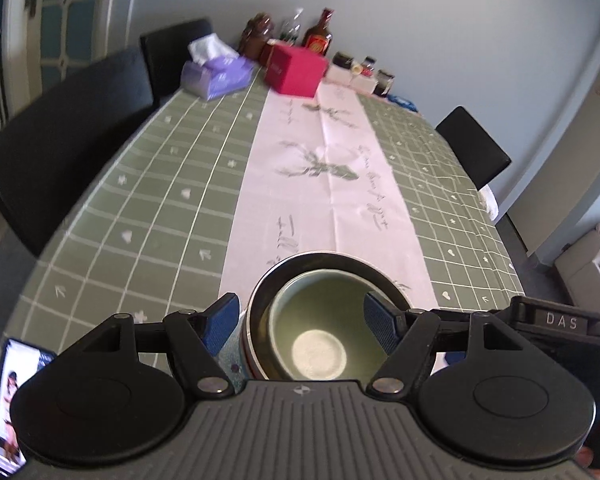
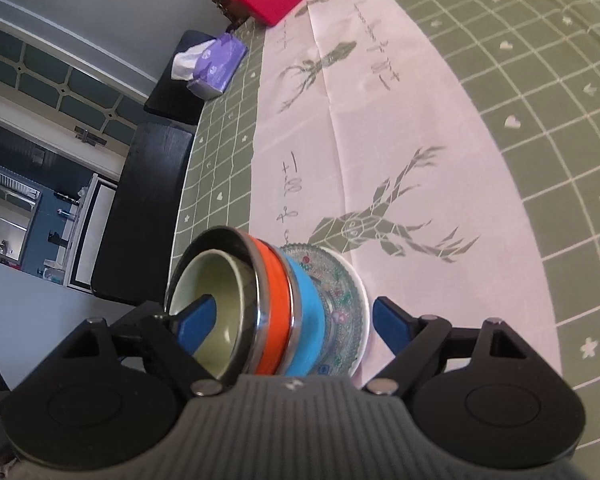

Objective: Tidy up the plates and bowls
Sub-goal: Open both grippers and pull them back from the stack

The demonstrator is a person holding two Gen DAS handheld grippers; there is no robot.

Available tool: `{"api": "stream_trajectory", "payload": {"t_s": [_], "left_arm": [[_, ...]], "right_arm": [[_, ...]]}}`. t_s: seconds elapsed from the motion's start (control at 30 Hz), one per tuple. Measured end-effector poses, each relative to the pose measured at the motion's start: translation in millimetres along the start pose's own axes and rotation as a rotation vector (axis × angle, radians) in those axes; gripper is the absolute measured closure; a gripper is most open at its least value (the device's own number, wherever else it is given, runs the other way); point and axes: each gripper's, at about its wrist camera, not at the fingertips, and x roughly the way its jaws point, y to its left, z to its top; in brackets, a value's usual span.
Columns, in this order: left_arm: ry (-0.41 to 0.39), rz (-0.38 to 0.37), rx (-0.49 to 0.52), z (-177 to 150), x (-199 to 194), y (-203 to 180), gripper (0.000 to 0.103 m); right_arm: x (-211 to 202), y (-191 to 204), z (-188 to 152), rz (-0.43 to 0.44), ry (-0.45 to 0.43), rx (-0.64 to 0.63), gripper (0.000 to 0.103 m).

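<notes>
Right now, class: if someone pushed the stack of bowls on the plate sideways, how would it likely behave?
The stack of bowls stands tall on a small patterned plate, so it would probably tip or shift. The green bowl sits loose inside, so it may rattle. The glazed plate looks slippery on the tablecloth.

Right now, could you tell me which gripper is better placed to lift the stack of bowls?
Probably the left gripper: its open fingers straddle the stack of bowls. The right gripper has one finger over the top bowl's mouth.
</notes>
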Motion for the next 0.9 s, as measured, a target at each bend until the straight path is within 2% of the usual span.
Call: {"api": "stream_trajectory", "payload": {"t_s": [0.27, 0.53, 0.67, 0.77, 0.9], "left_arm": [[-0.181, 0.012, 0.180, -11, -47, -46, 0.018], [-0.368, 0.004, 0.329, -57, -98, -84, 0.015], [-0.432, -0.018, 0.350, -87, -117, -93, 0.015], [-0.469, -0.011, 0.349, -108, -123, -99, 0.014], [-0.470, -0.027, 0.334, -132, -122, -103, 0.014]], "right_arm": [[-78, 19, -17, -0.090, -0.243, -0.245, 0.019], [-146, 21, -72, -0.155, -0.509, -0.437, 0.015], [-170, 13, -104, -0.158, -0.609, -0.475, 0.010], [-185, 5, -124, -0.142, -0.643, -0.479, 0.009], [-199, -5, -145, -0.131, -0.681, -0.486, 0.006]]}}
